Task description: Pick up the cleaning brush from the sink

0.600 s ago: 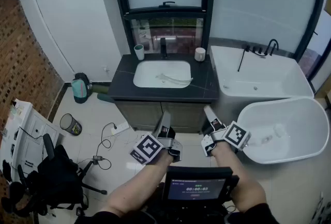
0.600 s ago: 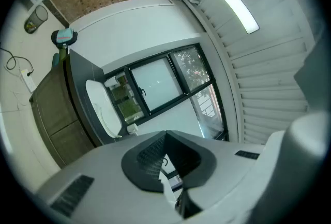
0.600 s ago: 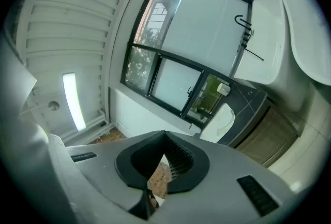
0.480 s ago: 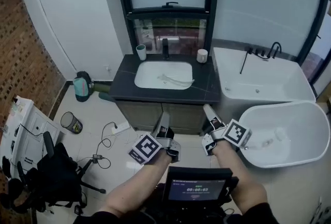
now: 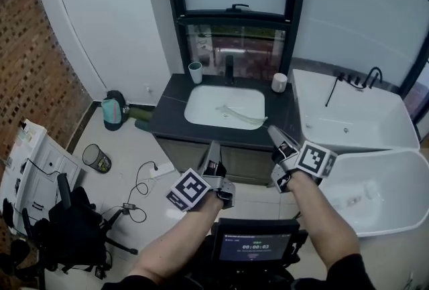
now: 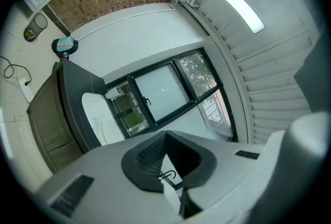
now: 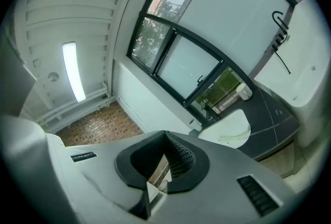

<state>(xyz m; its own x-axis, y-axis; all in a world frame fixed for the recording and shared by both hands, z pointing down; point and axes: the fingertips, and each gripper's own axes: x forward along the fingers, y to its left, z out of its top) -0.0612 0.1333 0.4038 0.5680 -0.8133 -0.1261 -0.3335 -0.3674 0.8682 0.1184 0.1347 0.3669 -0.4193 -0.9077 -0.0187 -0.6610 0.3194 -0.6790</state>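
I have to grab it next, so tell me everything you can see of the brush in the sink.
The brush is a long, slim, pale thing, whitish and close to the basin's own colour, plastic by its look. It lies flat on the bottom of the white sink, stretched slantwise from the middle toward the right front wall. Its head and handle are too small to tell apart. Nothing but the basin touches it.

Sink point(image 5: 201, 104): glossy white, smooth (ceramic by appearance). Countertop point(image 5: 167, 122): dark, matt, stone-like. Brick wall point(image 5: 30, 74): rough, red. Bathtub point(image 5: 375, 122): glossy white, smooth.
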